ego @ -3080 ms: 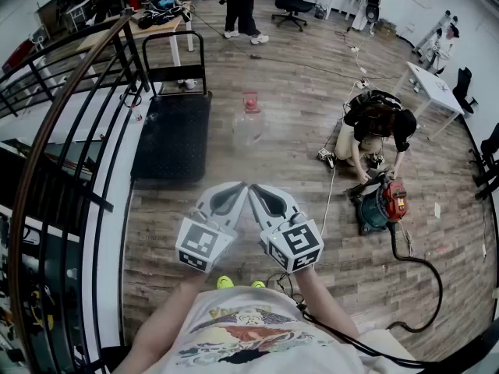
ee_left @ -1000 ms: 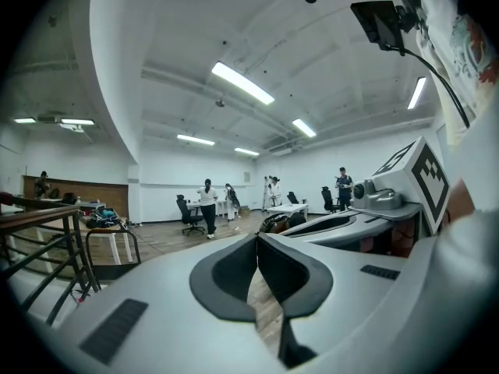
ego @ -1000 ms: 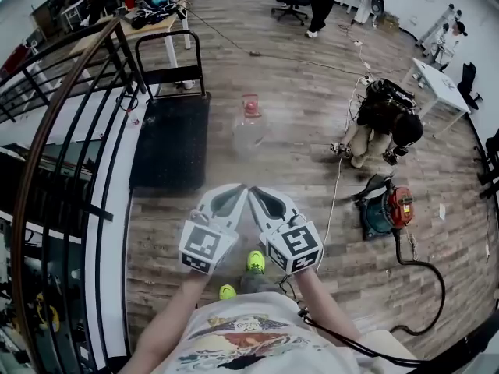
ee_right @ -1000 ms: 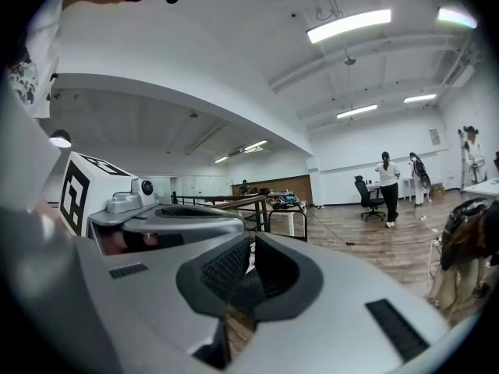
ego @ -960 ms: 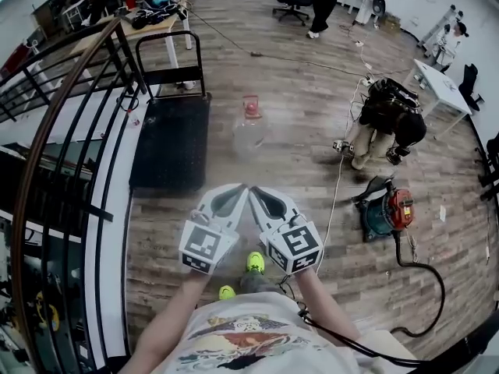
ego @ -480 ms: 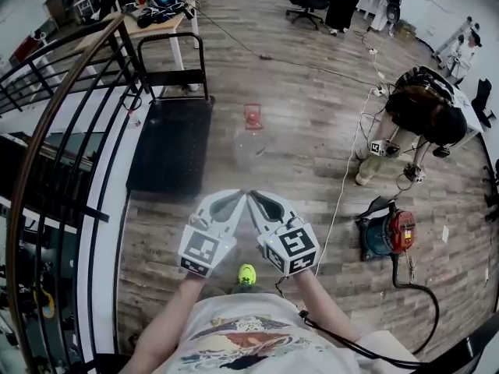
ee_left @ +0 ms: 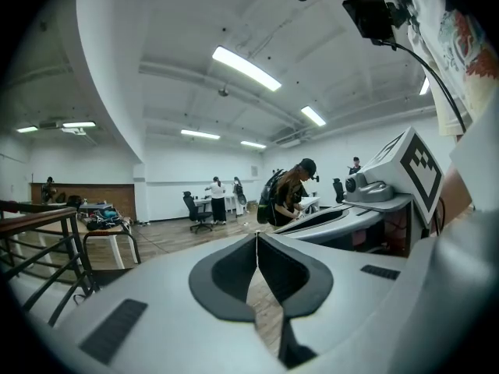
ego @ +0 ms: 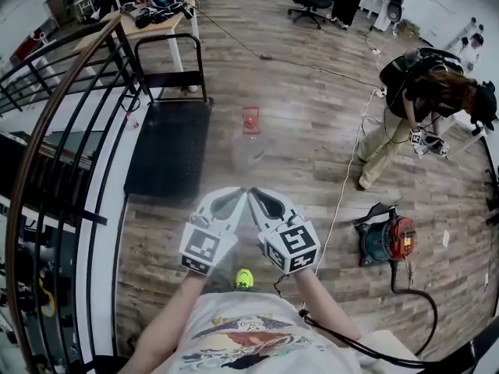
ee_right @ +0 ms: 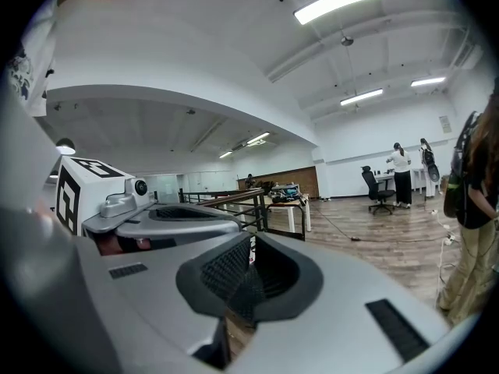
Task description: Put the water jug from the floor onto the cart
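Both grippers out in front of me, side by side, tips nearly touching each other; left gripper [ego: 240,192] has its jaws together with nothing between them, right gripper [ego: 254,193] likewise pressed together and empty; both gripper views show only floor and room past the closed pads.

Step in hand, as I judge it: the approach; nothing picked up yet. Water jug [ego: 248,142] stands upright on the floor [ego: 312,154] ahead of the grippers, well apart from them; clear body, red cap; it sits just beside the right edge of the cart [ego: 168,142], not touching as far as I can tell.

Next move calls for: close the gap, get low, spread both sets of jaws; a two-sided hold looks sensible, since a smooth round jug could slip; then a short lift sideways onto the black deck, clear of the cart handle [ego: 168,45] at the far end.

Surface: wood-plank floor, flat; white cable [ego: 343,178] runs along it to my right; red-and-teal machine [ego: 387,238] lies near that cable. Black railing [ego: 70,131] curves along my left.

Farther out: a person [ego: 421,107] bent over at right; a cluttered desk [ego: 148,22] beyond the cart; an office chair [ego: 308,6] at the back.
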Demonstrator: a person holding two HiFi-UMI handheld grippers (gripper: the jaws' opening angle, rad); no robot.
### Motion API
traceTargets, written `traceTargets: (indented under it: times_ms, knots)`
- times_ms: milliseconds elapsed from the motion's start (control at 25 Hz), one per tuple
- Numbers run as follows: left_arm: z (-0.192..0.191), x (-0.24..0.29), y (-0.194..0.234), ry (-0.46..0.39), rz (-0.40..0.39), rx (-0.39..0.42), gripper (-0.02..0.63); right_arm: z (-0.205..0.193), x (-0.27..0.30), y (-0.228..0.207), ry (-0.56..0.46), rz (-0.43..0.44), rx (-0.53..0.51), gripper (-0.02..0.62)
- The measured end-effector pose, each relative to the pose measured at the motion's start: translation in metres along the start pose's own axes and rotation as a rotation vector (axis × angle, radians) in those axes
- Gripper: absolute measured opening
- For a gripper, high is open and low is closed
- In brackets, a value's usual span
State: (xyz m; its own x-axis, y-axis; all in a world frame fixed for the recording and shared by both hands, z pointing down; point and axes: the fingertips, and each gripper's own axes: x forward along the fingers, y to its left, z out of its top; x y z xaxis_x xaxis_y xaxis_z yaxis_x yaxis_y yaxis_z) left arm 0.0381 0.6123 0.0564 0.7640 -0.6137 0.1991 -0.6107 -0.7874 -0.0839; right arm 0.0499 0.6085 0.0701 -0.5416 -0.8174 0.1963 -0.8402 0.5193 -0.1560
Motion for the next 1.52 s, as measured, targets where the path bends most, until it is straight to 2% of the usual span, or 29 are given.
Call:
traceTargets:
  times_ms: [640, 1120, 1520]
  knots:
    - [0.020, 0.076, 0.077, -0.022, -0.063, 0.017, 0.012, 0.039, 0.078, -0.069, 0.004, -0.080, -0.006, 0.031]
    - [0.017, 0.135, 0.164, -0.038, -0.115, -0.002, 0.012, 0.054, 0.171, -0.120, 0.034, -0.140, 0.009, 0.031]
    - [0.021, 0.183, 0.237, -0.027, -0.113, 0.041, 0.014, 0.076, 0.246, -0.159, 0.019, -0.168, 0.016, 0.031]
